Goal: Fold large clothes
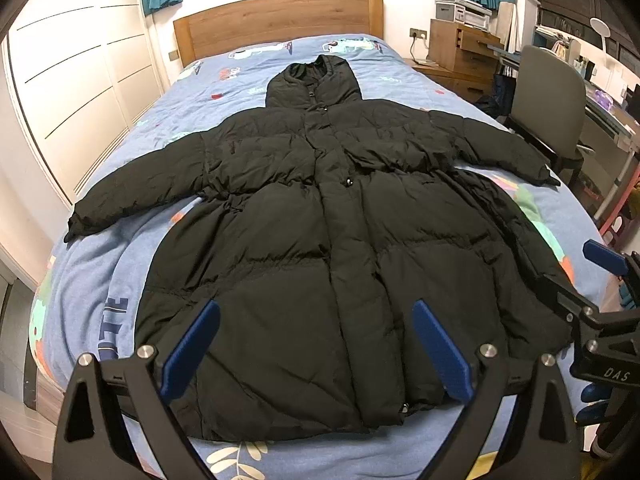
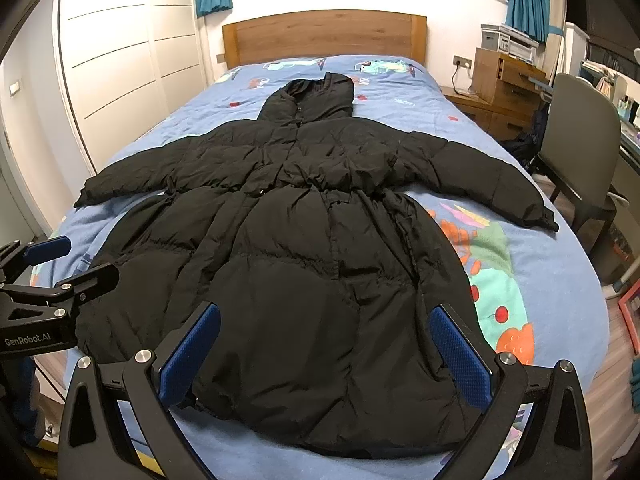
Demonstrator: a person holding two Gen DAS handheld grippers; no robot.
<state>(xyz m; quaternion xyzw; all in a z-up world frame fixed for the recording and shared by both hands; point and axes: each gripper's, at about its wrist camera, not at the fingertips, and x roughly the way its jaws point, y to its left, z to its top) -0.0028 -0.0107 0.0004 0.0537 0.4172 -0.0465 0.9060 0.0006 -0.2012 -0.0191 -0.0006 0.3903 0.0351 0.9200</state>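
A large black hooded puffer coat point(image 1: 320, 216) lies flat and face up on the bed, sleeves spread to both sides, hood toward the headboard; it also shows in the right wrist view point(image 2: 312, 240). My left gripper point(image 1: 316, 312) is open and empty, hovering above the coat's hem. My right gripper point(image 2: 324, 316) is open and empty, above the hem further right. The right gripper point(image 1: 600, 264) shows at the right edge of the left wrist view, the left gripper point(image 2: 60, 260) at the left edge of the right wrist view.
The bed point(image 1: 412, 76) has a blue patterned cover and a wooden headboard point(image 1: 280, 20). White wardrobe doors point(image 1: 80, 80) stand on the left. A grey chair point(image 2: 580, 140), wooden drawers point(image 2: 504, 84) and a desk stand on the right.
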